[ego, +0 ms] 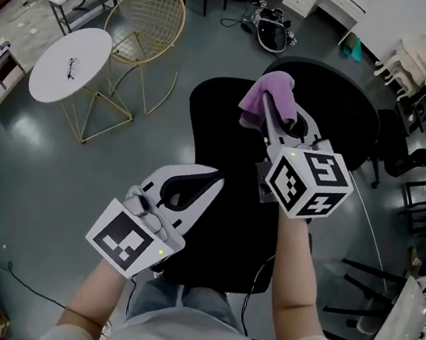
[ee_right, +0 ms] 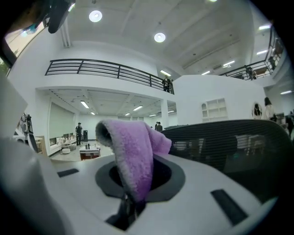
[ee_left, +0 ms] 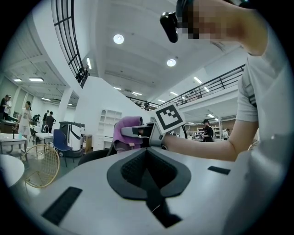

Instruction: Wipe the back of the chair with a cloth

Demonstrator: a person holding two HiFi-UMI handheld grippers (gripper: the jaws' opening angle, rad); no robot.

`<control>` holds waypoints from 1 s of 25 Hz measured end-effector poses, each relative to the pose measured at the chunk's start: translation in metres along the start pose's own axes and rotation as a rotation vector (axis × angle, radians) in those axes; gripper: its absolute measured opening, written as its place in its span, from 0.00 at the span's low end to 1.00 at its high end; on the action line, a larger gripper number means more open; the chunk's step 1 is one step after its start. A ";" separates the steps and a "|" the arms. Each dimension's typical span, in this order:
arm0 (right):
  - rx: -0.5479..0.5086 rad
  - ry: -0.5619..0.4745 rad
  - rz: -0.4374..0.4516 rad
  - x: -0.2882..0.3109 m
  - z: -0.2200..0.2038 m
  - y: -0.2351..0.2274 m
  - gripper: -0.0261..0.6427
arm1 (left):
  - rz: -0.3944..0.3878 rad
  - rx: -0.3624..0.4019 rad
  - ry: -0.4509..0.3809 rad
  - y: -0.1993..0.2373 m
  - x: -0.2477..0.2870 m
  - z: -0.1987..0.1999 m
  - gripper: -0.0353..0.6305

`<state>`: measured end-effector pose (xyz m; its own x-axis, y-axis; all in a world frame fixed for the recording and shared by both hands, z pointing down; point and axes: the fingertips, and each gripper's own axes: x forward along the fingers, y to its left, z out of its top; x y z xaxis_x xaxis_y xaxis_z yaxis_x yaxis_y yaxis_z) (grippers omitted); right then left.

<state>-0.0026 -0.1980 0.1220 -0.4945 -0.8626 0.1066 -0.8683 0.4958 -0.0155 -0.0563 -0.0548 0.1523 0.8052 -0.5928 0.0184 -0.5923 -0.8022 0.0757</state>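
Floor (ego: 27, 202) is noted as grey and glossy; a white round table (ego: 70, 67) and a gold wire chair (ego: 151, 19) are seen at upper left, just beside each other; in the gripper views a tall white hall is shown, ringed by a black balcony railing (ee_right: 105, 69) and lit by round ceiling lights (ee_right: 159, 37). A black office chair (ego: 213, 228) is placed directly below the person, its mesh back (ego: 348, 106) on the right side. The right gripper (ego: 269, 109) is held over the chair, near the back's edge; its jaws are closed on a purple cloth (ego: 269, 93), which is pinched between them and draped over their tips; whether the cloth touches the back cannot be told. The left gripper (ego: 213, 179) is held lower, over the seat; its jaws are pressed together, with nothing between them.
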 end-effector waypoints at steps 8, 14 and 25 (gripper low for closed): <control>0.053 0.011 -0.100 -0.008 -0.005 -0.048 0.11 | -0.023 -0.006 0.005 -0.001 0.014 -0.002 0.07; 0.064 0.013 -0.161 -0.023 -0.008 -0.079 0.11 | -0.044 -0.006 0.014 -0.013 0.028 -0.003 0.07; 0.077 0.027 -0.283 -0.059 -0.015 -0.135 0.11 | -0.088 -0.001 0.019 -0.031 0.050 -0.004 0.07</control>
<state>0.1442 -0.2122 0.1330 -0.2317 -0.9622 0.1433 -0.9725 0.2258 -0.0567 0.0021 -0.0591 0.1553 0.8544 -0.5188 0.0301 -0.5195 -0.8509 0.0785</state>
